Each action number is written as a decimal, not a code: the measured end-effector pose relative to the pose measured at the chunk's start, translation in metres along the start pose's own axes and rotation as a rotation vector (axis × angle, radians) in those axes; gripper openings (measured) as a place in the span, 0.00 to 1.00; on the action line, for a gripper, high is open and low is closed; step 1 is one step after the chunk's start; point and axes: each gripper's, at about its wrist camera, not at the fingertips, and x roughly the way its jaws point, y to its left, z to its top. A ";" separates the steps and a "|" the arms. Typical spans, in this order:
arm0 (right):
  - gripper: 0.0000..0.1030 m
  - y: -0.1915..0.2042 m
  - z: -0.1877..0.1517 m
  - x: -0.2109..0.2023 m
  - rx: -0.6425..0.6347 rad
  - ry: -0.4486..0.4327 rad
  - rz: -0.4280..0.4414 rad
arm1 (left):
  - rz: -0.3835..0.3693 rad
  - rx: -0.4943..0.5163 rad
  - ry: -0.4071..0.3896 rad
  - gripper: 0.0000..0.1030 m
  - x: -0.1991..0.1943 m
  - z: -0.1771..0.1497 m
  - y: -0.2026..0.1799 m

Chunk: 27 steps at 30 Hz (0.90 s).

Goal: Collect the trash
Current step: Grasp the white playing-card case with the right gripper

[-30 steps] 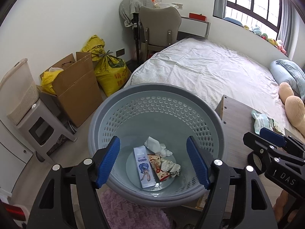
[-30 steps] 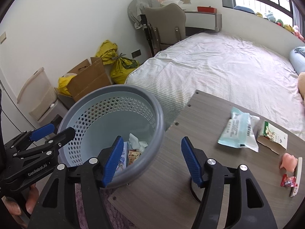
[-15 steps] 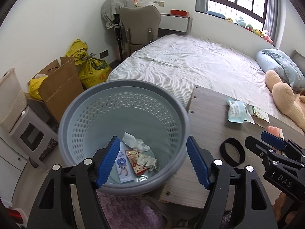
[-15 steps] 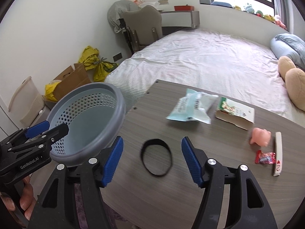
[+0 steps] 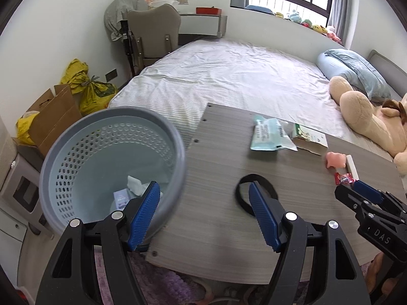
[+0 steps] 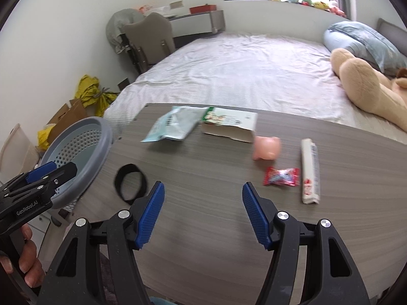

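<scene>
A grey perforated trash basket (image 5: 175, 142) (image 6: 101, 137) stands at the table's left end, with a tissue (image 5: 136, 185) and a small packet inside. On the wooden table (image 6: 229, 216) lie a pale blue wipes pack (image 6: 175, 124) (image 5: 269, 134), a green and white box (image 6: 231, 124), a pink pig toy (image 6: 267, 147), a red candy wrapper (image 6: 281, 176), a white wrapped bar (image 6: 310, 170) and a black band (image 6: 131, 184) (image 5: 241, 193). My left gripper (image 5: 204, 216) is open and empty over the table's left edge. My right gripper (image 6: 202, 216) is open and empty over the table front.
A bed (image 5: 241, 76) with a plush bear (image 5: 368, 117) and blue pillow lies behind the table. A chair (image 5: 152, 38) and desk stand at the back wall. Cardboard box (image 5: 53, 117), yellow bags (image 5: 94, 91) and a stool are on the floor at left.
Both grippers have swung right, away from the basket and over the table. The items on the table have come into full view. Both stay open and empty.
</scene>
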 end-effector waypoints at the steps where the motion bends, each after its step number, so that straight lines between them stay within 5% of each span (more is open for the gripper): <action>1: 0.61 -0.008 0.000 -0.002 0.010 -0.002 -0.009 | -0.004 0.007 0.002 0.67 0.001 0.000 -0.006; 13: 0.61 -0.086 -0.012 0.005 0.117 0.011 -0.127 | 0.022 0.074 0.023 0.67 0.019 -0.005 -0.049; 27: 0.61 -0.110 -0.010 0.027 0.140 0.041 -0.170 | 0.030 0.092 0.058 0.67 0.030 -0.008 -0.059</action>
